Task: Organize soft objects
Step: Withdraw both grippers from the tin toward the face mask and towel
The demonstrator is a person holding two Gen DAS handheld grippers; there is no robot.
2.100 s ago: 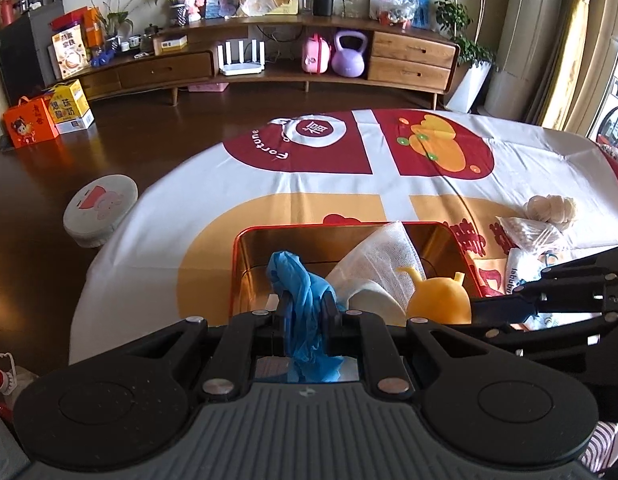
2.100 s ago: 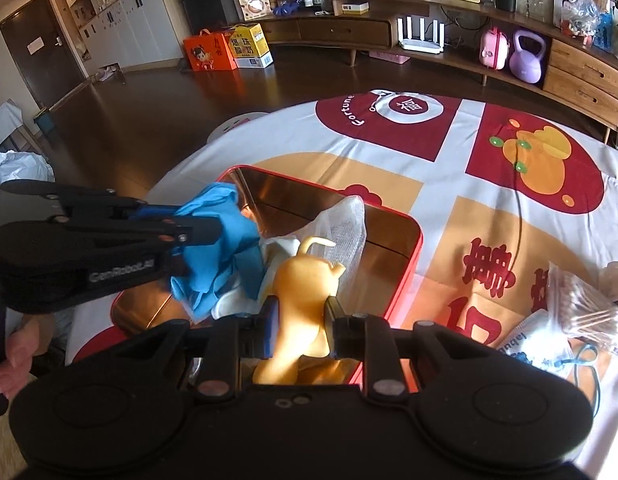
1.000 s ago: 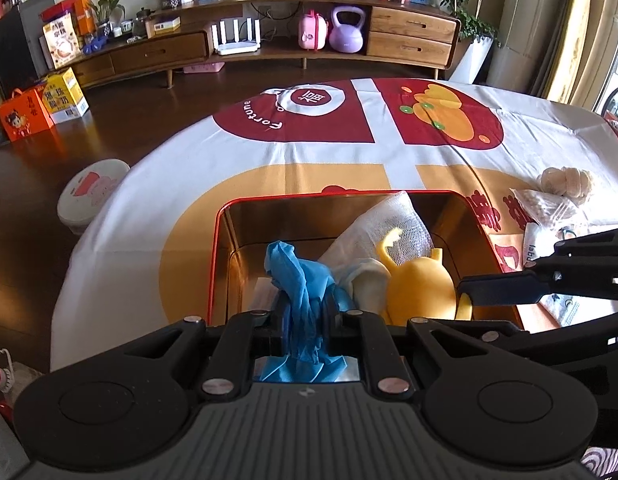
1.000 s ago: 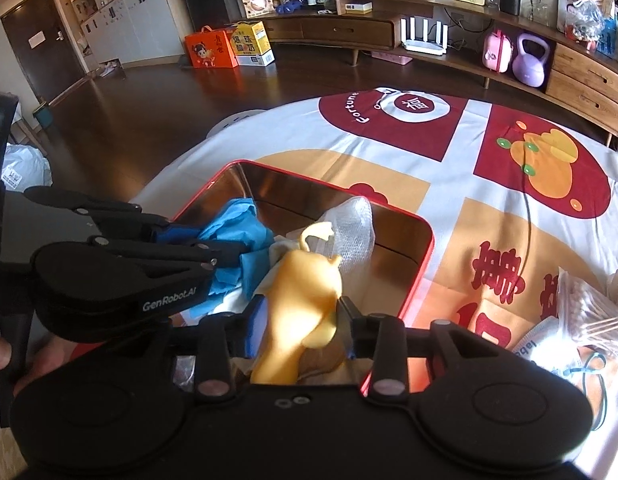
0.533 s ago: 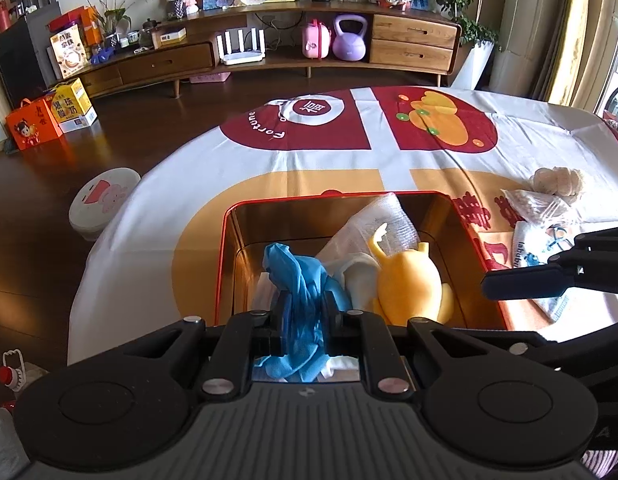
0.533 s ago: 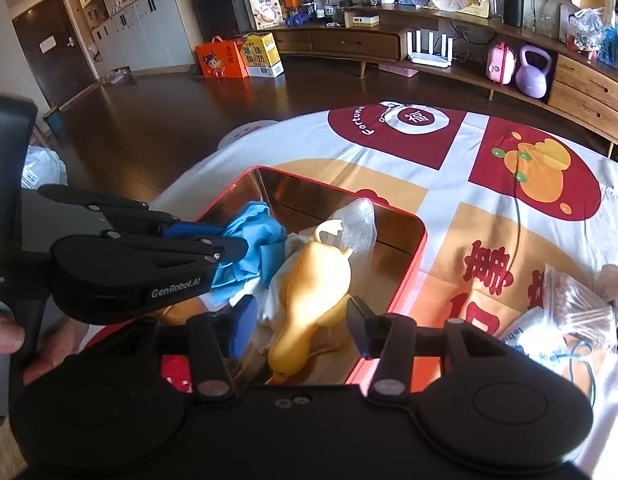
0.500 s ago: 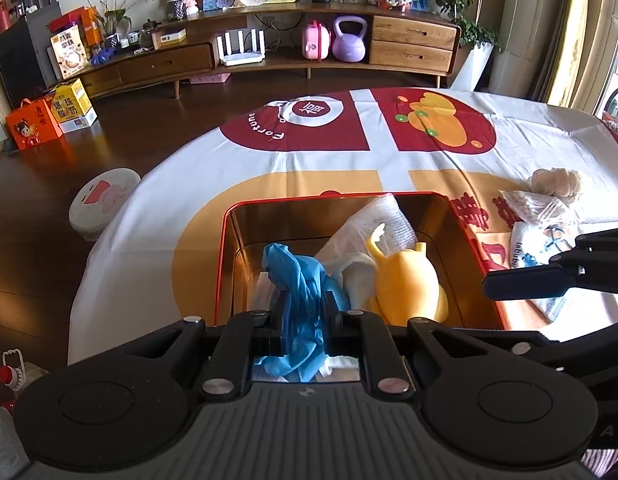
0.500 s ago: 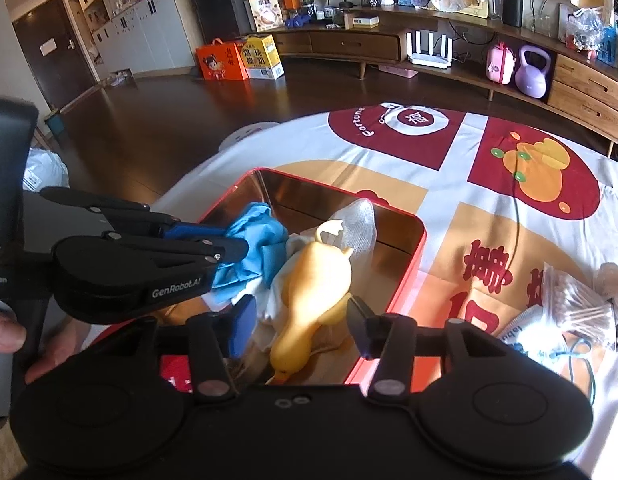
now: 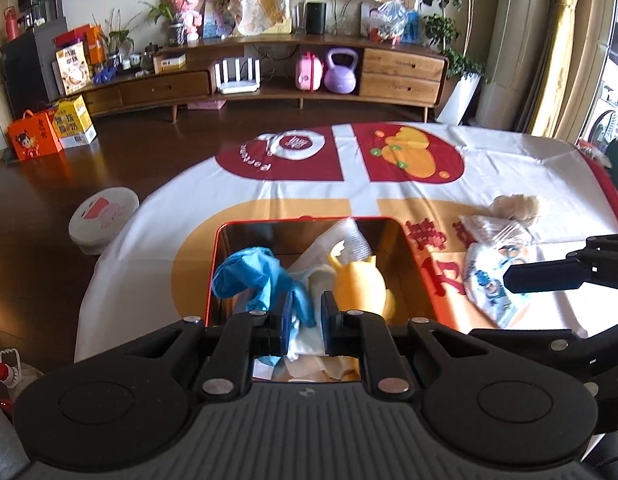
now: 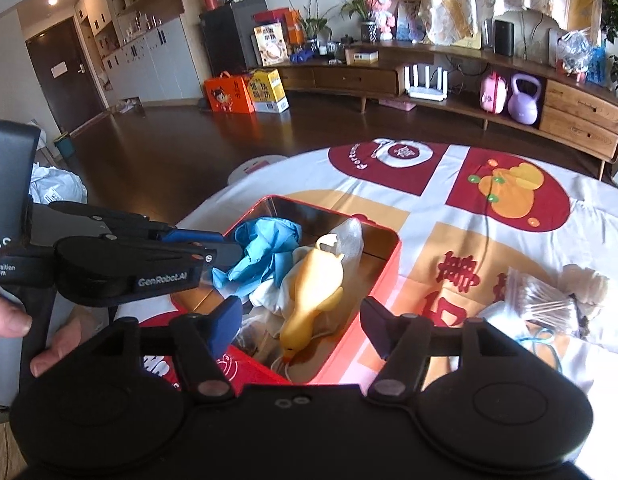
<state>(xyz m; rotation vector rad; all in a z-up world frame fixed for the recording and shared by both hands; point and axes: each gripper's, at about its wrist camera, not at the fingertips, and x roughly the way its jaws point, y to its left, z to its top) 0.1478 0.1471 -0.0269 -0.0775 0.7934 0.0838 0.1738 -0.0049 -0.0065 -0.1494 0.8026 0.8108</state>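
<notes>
The left gripper (image 9: 305, 316) is clamped on the blue glove (image 9: 261, 276), which hangs from its tips over the red tin (image 9: 309, 220). The right gripper (image 10: 303, 328) has just been opening its jaws, and they stand wide with the yellow rubber duck (image 10: 317, 292) lying loose between them inside the tin, untouched by either pad, just beside the glove.
</notes>
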